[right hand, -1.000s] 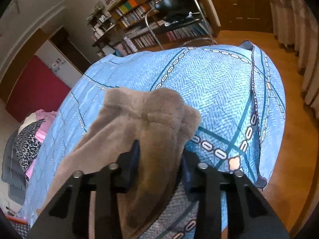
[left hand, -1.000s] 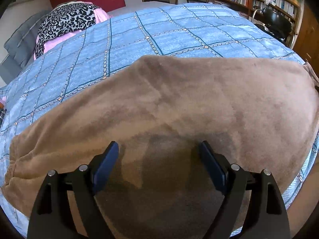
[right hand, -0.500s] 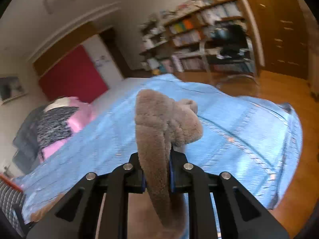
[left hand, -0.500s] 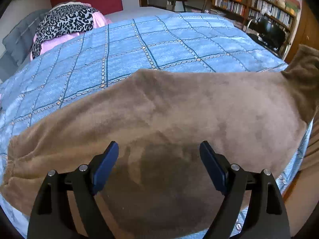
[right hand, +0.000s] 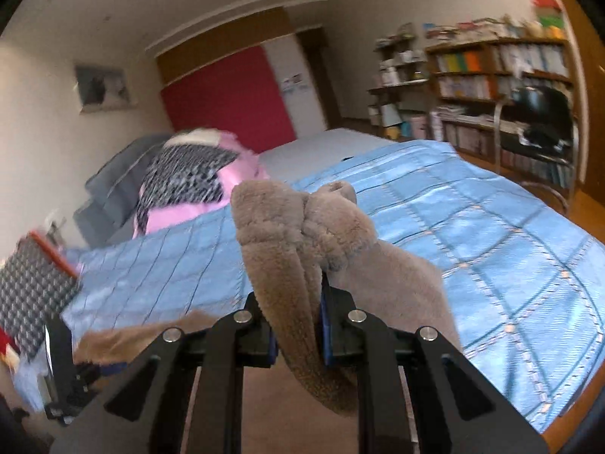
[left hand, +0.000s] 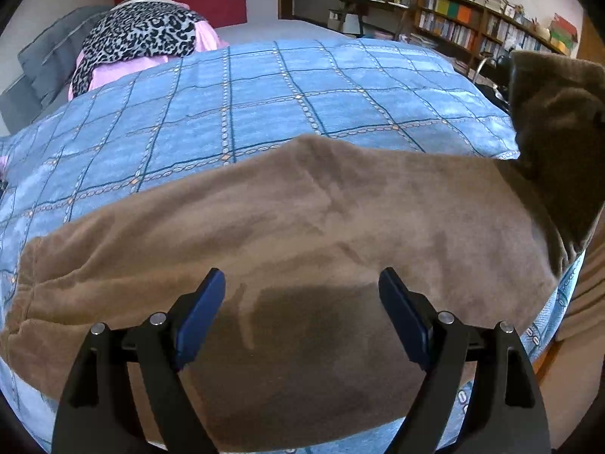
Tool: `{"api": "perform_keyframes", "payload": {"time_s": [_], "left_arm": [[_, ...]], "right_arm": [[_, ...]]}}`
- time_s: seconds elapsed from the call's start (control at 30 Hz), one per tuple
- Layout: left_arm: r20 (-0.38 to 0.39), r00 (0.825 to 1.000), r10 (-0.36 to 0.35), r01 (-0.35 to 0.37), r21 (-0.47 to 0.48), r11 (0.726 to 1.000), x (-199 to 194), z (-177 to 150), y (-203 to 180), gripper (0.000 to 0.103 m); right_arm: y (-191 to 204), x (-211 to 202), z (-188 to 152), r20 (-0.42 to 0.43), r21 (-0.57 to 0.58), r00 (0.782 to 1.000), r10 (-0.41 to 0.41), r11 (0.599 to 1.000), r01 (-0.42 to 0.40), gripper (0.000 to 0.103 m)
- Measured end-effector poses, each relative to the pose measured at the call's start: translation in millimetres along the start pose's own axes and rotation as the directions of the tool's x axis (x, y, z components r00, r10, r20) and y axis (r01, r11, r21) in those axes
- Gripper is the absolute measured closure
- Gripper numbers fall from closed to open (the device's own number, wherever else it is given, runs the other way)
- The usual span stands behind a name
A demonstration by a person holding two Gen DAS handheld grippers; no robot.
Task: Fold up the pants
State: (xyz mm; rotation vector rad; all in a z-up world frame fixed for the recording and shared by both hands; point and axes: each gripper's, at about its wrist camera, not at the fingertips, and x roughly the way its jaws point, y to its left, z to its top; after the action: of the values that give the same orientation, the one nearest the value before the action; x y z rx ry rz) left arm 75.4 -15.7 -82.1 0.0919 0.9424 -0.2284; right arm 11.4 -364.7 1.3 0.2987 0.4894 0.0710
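Lifted higher since a second ago: pants (left hand: 302, 227) end, clenched in right gripper (right hand: 297, 325). Left gripper (left hand: 302, 302) spread wide, hovering. Fold begun, unfinished on bed (left hand: 264, 94).

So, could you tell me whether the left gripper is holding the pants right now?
No, the left gripper hangs open above the flat brown pants, its fingers wide apart.

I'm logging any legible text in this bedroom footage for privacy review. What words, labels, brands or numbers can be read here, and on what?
None can be read.
Book spines on the wooden bookshelf: too small to read.
Small papers on the white door panel beside the red wall panel: blurred, unreadable.
Fuzzy brown pants, blue checked bedspread, black grippers: no visible label or brand.
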Motion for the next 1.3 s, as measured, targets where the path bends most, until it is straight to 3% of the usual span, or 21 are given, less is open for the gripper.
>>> {"api": "perform_keyframes", "payload": {"time_s": [0.2,0.53,0.73,1.0,1.07,1.13,1.2,1.3], "left_arm": [[0.005,1.000,-0.011,0.011,-0.023,1.000,-2,-9,15,0.019],[0.002,1.000,0.002,-0.001,-0.079,0.997,-2,-14,39,0.018],[-0.001,1.000,0.004,-0.004,-0.096,0.995,-2,-16,46,0.018],[0.008,1.000,0.003,-0.002,-0.095,0.995,-6,-13,46,0.018],[0.014,1.000,0.001,0.000,-0.092,0.996,-8,-10,45,0.018],[0.024,1.000,0.001,0.001,-0.084,0.996,-11,-7,42,0.018],[0.033,0.999,-0.001,0.003,-0.078,0.997,-14,-3,38,0.018],[0.042,0.999,-0.009,0.013,-0.079,0.997,-20,2,35,0.018]], "right_arm": [[56,14,-39,-0.091,-0.098,0.995,0.030,0.994,-0.039,0.087],[117,33,-88,-0.219,-0.172,0.970,0.109,0.974,-0.148,0.087],[130,42,-121,-0.297,-0.218,0.949,0.104,0.960,-0.174,0.086],[120,47,-144,-0.368,-0.172,0.920,0.133,0.963,-0.208,0.083],[119,44,-144,-0.370,-0.167,0.917,0.151,0.960,-0.225,0.081],[122,39,-147,-0.374,-0.172,0.907,0.192,0.947,-0.271,0.061],[129,33,-149,-0.373,-0.193,0.902,0.218,0.933,-0.305,0.051],[139,28,-152,-0.392,-0.193,0.879,0.272,0.910,-0.367,0.048]]}}
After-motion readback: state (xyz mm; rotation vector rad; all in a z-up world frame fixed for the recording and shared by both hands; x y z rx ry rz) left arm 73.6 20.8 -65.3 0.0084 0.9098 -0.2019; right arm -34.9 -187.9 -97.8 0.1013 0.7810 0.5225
